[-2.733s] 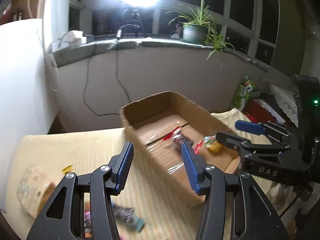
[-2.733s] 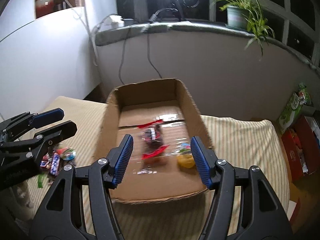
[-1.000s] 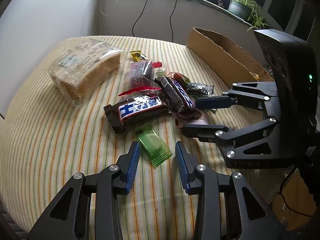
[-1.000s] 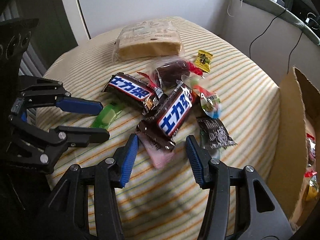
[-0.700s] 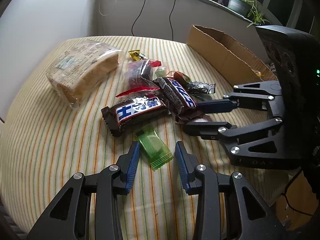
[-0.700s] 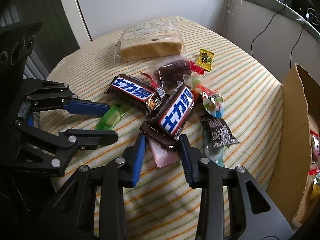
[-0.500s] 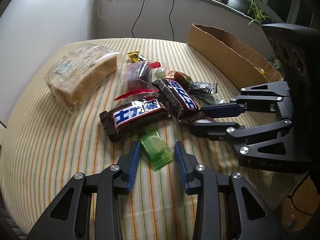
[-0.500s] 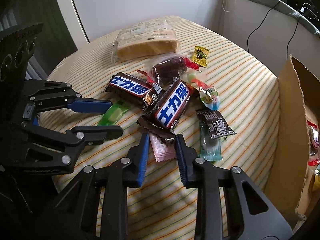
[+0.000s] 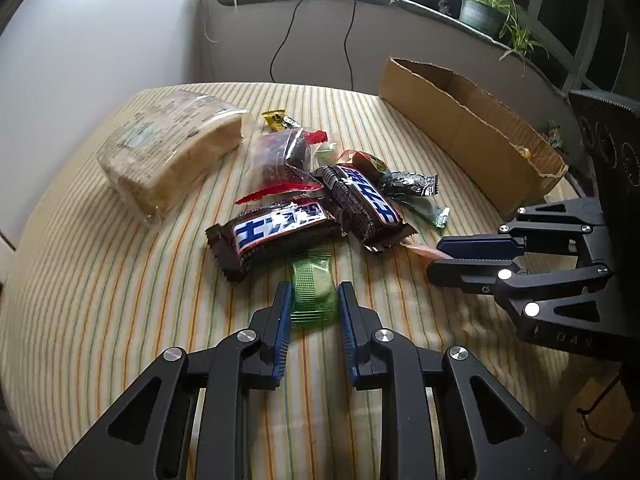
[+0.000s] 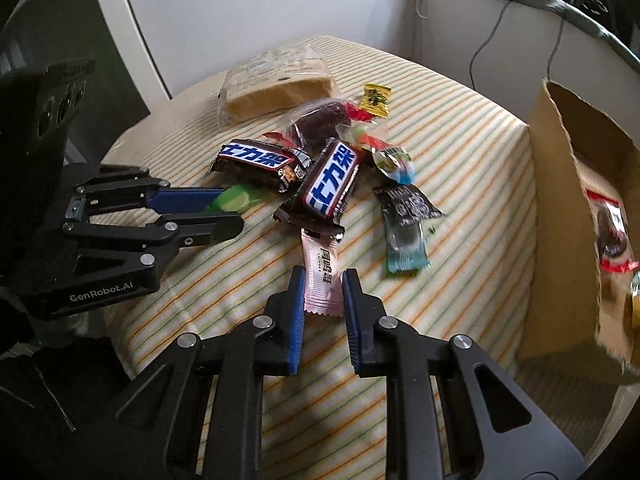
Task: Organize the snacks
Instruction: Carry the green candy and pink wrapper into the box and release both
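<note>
A heap of snacks lies on the striped cloth: two Snickers bars [image 9: 280,228] [image 10: 330,182], a clear bag with dark pieces [image 9: 280,156], a yellow candy [image 10: 375,101], and small wrapped sweets. My left gripper [image 9: 311,294] has its jaws closed against the sides of a green packet [image 9: 312,292]; it also shows in the right wrist view [image 10: 236,200]. My right gripper [image 10: 323,280] is closed on a pink packet [image 10: 322,276] whose far end lies under a Snickers bar. The cardboard box [image 9: 460,128] stands at the right with snacks inside [image 10: 610,228].
A wrapped loaf-like bread pack [image 9: 172,148] lies at the far left of the heap. A black packet [image 10: 408,204] and a teal one [image 10: 406,248] lie between the heap and the box. A wall and a windowsill with cables and a plant [image 9: 484,12] are behind.
Both grippers moved from over the box to the snack heap. In the last second each narrowed its jaws, the left onto the green packet and the right onto the pink packet.
</note>
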### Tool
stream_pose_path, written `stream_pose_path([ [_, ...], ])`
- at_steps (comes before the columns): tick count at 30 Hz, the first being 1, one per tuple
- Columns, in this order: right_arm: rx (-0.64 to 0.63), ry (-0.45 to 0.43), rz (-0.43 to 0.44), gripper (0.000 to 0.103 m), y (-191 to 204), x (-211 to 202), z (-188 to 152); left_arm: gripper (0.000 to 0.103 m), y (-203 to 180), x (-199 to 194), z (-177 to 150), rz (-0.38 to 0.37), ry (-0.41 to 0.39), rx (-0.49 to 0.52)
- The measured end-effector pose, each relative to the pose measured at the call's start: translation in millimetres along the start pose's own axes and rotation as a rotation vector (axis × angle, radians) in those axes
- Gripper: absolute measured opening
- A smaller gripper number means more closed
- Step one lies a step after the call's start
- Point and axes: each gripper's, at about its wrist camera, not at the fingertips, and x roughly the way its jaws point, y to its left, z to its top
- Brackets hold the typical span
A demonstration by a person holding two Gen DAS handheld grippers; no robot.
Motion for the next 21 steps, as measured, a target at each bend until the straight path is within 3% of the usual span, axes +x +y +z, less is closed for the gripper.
stream_pose_path([
  [11,0.105,-0.100,0.037,0.019,-7.3,-33.6,-5.4,0.021,-9.3,-27.6,2.8,-0.045,-0.052,-0.012],
  [21,0.164,-0.206,-0.051,0.019,-36.1,-77.7,1.6,0.021,-40.3,-25.7,37.2,-0.109,-0.105,0.051],
])
